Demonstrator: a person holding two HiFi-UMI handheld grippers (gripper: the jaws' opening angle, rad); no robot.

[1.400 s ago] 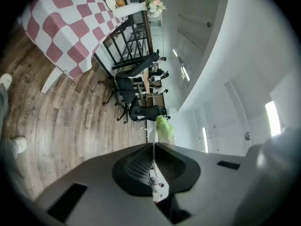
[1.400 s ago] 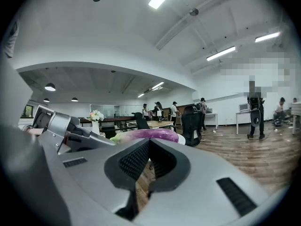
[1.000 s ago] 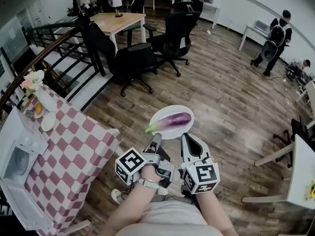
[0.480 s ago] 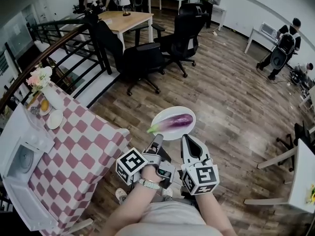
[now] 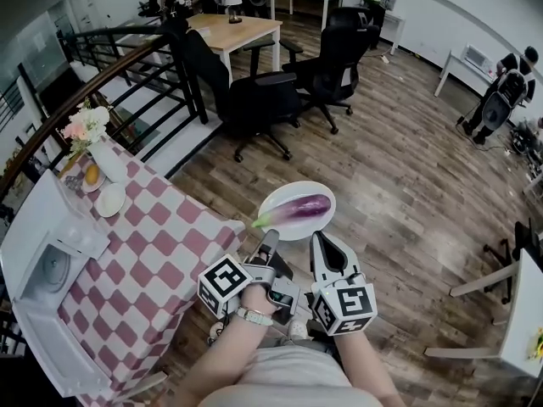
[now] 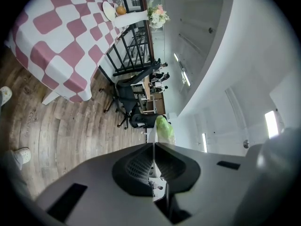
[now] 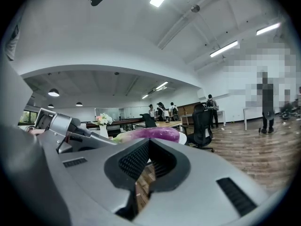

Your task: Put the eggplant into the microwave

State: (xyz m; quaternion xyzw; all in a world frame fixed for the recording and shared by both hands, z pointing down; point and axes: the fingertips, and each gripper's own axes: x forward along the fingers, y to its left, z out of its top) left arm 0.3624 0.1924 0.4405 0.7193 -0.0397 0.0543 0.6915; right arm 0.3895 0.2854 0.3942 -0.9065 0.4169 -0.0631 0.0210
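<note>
Both grippers, left (image 5: pixel 270 237) and right (image 5: pixel 321 241), are clamped on the near rim of a plate (image 5: pixel 280 227). On it the eggplant (image 5: pixel 297 209) lies crosswise, stem pointing left. The microwave (image 5: pixel 49 231) sits well off left on a checked table (image 5: pixel 161 253), nearer the left gripper.

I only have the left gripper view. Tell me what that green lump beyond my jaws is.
Observer: It is the stem end of the purple eggplant, which lies on a white plate.
Operator: Say what carries the plate.
Observer: The left gripper and the right gripper each pinch its near rim.
Operator: Give me the target's position.
Observer: The microwave stands on the checkered table, to the left of the grippers in the head view.
</note>
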